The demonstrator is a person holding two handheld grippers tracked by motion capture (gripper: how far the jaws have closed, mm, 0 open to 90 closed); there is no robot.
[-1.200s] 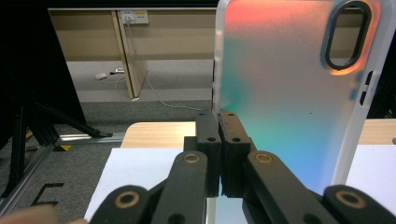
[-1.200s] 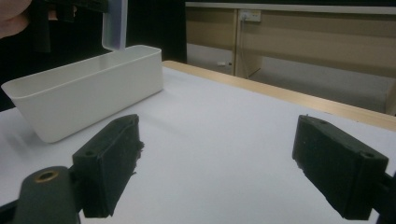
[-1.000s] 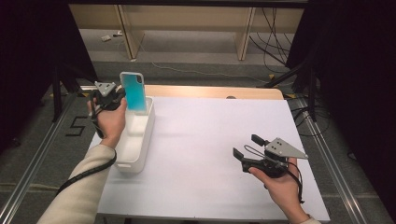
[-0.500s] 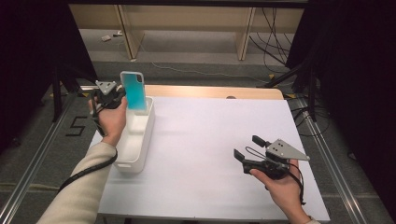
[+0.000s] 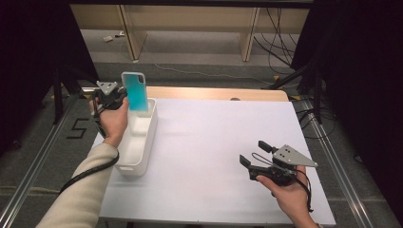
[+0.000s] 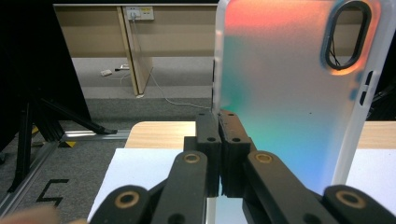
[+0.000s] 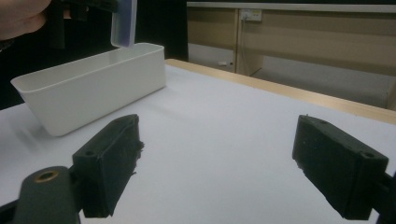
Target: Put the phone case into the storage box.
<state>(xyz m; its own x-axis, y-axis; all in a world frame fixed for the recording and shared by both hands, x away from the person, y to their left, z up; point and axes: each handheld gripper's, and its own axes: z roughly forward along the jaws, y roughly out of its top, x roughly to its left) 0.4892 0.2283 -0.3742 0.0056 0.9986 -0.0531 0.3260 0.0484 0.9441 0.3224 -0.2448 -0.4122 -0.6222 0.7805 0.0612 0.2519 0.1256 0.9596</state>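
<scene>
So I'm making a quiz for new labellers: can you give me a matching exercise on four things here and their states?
Things:
1. left tool
2. right tool
3. phone case
4. white bin

States:
a. open, nothing between its jaws
b. stands on the table's left side
c. shut on the case's edge
d. held upright above the bin's far end

Pairs: 1-c, 2-a, 3-d, 4-b

This looks like a lab or recording room set up for tests, not a home. The counter (image 5: pixel 214 142) is covered with a plain white sheet and framed by aluminium rails (image 5: pixel 28 175). Beside the left rail, a "5" (image 5: pixel 78 129) is taped on the grey carpet. Beyond the counter, loose cables (image 5: pixel 280 28) trail over the floor near bare wooden furniture legs (image 5: pixel 130 28).
</scene>
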